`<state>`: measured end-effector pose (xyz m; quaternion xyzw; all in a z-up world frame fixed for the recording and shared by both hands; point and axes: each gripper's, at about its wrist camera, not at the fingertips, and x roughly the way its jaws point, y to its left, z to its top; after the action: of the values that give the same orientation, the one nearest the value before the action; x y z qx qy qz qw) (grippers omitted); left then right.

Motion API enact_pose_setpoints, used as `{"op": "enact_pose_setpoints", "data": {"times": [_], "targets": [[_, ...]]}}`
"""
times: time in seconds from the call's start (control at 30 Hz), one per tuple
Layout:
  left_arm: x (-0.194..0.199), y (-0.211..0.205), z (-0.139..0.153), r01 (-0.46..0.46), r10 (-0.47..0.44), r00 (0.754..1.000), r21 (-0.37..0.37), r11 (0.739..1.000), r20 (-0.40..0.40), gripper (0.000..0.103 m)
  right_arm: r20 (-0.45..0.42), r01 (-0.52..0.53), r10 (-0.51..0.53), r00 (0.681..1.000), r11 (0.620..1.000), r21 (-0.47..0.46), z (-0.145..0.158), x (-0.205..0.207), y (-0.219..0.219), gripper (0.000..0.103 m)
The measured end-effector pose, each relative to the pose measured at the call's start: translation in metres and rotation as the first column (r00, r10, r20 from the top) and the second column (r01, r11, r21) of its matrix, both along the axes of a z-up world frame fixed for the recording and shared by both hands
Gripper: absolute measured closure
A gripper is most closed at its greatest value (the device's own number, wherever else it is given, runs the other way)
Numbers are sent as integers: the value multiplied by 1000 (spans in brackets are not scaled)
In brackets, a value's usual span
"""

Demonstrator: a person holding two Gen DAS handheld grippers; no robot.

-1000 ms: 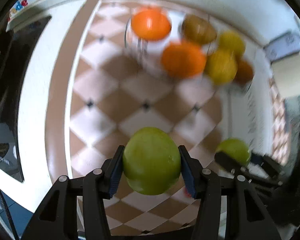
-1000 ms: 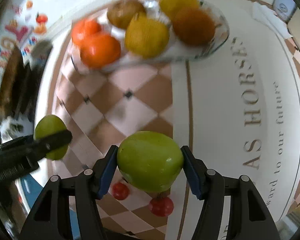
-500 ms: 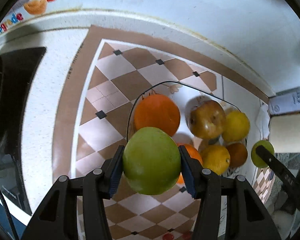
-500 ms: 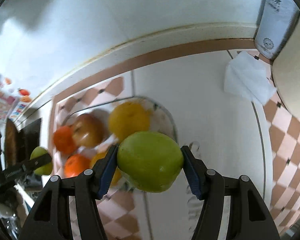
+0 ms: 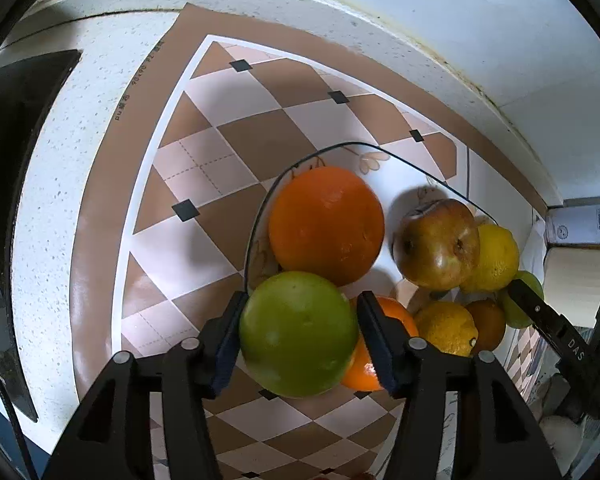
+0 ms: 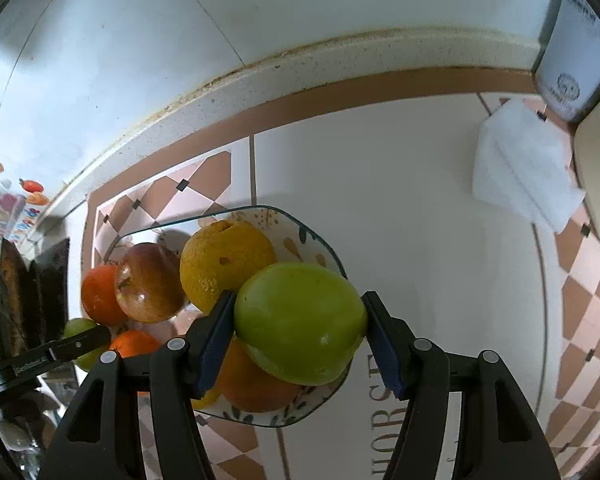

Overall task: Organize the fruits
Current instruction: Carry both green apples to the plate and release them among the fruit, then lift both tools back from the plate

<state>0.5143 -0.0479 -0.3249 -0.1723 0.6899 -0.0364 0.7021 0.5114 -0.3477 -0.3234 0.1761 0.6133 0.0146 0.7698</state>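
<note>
- Left gripper [image 5: 300, 330] clamps a green apple [image 5: 298, 334], frame centre, over the plate [image 5: 260, 216] rim.
- Right gripper [image 6: 300, 330] clamps a second green apple [image 6: 300, 322] above the same plate.
- Mat lettering [image 6: 384, 392], lower centre — partly readable, "HORS".
- Checkered mat [image 5: 228, 152] on speckled counter [image 5: 60, 152]; white wall behind.

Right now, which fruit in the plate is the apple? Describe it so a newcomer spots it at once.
Find the glass plate on the checkered mat, piled with round fruit. In the left wrist view the apple sits at the plate's far side, between the big orange and a yellow lemon. It alone has mottled red-brown skin with a stem dimple; its neighbours are plain orange or yellow.
</note>
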Motion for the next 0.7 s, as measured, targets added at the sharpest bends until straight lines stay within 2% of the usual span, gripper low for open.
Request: {"op": "enact_pose_setpoints", "data": {"times": [0.2,0.27,0.3,0.43,0.5,0.57,0.7], "targets": [[-1,4,-4,-16,16,1000,-34,999,-19,38,-39,37,-34,999,997,69,-10,-3,-10,34],[-2,4,-3,-12,11,1000,-38,999,-10,20,-41,38,-35,999,997,73,-11,-4,-10,29],[-2,3,-2,-9,9,1000,-38,999,-7,18,-42,35,-32,999,997,66,-11,-4,-8,23],[-1,1,0,5,-5,1000,-24,1000,3,17,-38,29,-27,999,998,56,-8,-6,-5,17],[-2,0,4,16,-16,1000,-5,1000,11,16,-38,24,-23,999,999,25,-3,-7,-3,10],[-4,-2,8,27,-28,999,26,999,27,10,-27,14,-15,1000,999,-30,5,-10,1,8],[-14,-7,29,59,-72,993,136,989,97,10,7,-14,15,1000,988,-156,26,-22,13,6]]}}
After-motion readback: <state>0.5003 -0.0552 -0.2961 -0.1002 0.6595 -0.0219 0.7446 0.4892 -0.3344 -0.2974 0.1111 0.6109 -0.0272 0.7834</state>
